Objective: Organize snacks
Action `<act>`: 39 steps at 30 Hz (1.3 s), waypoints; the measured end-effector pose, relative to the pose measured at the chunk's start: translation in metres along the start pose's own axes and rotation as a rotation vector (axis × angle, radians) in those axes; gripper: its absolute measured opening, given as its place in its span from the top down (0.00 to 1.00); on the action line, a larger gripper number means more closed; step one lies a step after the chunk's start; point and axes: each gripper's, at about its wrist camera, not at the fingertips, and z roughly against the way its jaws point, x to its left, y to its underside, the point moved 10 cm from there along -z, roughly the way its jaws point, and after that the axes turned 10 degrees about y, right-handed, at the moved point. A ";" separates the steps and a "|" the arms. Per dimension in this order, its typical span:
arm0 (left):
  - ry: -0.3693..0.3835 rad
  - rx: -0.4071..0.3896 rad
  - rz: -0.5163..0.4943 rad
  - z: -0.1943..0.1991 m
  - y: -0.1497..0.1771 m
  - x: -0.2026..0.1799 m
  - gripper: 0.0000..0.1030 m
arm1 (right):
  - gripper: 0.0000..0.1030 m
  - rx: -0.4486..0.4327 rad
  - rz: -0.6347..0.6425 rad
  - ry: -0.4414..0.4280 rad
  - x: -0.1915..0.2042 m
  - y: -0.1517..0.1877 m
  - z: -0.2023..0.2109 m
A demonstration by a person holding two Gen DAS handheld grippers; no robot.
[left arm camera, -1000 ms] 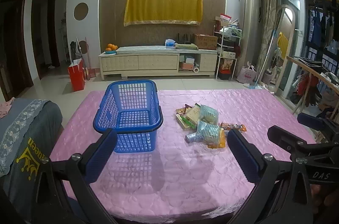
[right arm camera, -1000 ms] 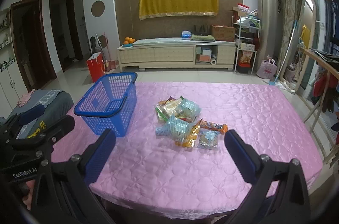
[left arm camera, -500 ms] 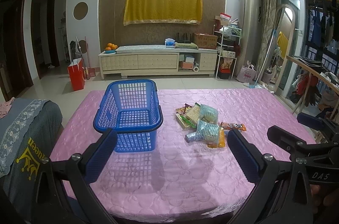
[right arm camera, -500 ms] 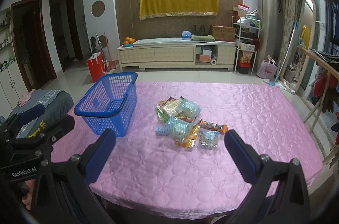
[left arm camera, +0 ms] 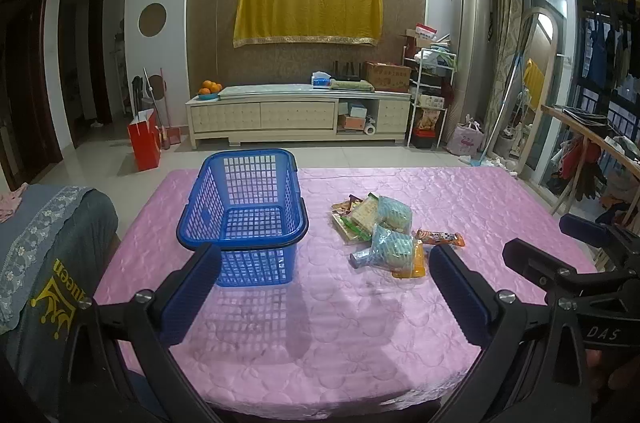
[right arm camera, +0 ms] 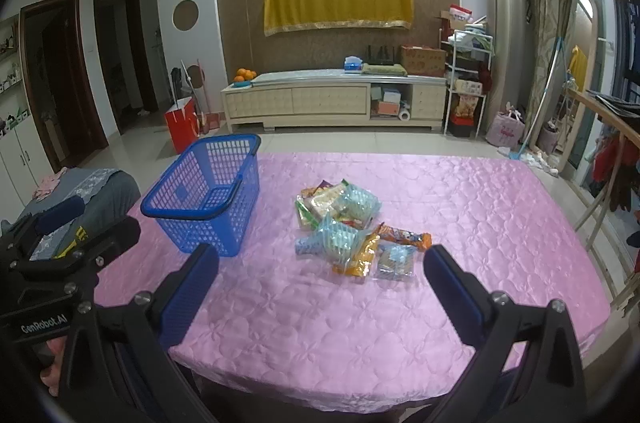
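no visible change from the frames a second back: both tools hover at the near edge, nothing picked, task not begun. left tool (left arm camera: 324, 279) spread, empty; right tool (right arm camera: 320, 277) spread, empty. one basket (left arm camera: 244, 219) left on the pink surface (right arm camera: 460, 207), empty. one snack pile (right arm camera: 352, 227) centre, roughly seven packets; overlap blocks an exact count.

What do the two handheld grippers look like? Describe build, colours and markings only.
Both share one build: black frames with silver bolts and flat blue pads lining the jaws. The left gripper carries white "GenRobot.AI" lettering, readable in the right wrist view. The right gripper shows "DAS" in the left wrist view. No cables or sleeves are visible.
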 end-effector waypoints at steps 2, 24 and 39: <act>0.000 -0.001 0.001 0.000 0.000 0.000 0.00 | 0.00 0.002 -0.001 -0.001 0.000 0.001 0.000; -0.002 0.004 0.003 0.001 0.000 0.000 0.00 | 0.00 0.007 0.000 0.000 -0.002 0.003 0.002; 0.021 0.032 -0.011 -0.020 -0.011 -0.014 0.00 | 0.00 -0.003 -0.004 0.021 -0.012 -0.009 -0.009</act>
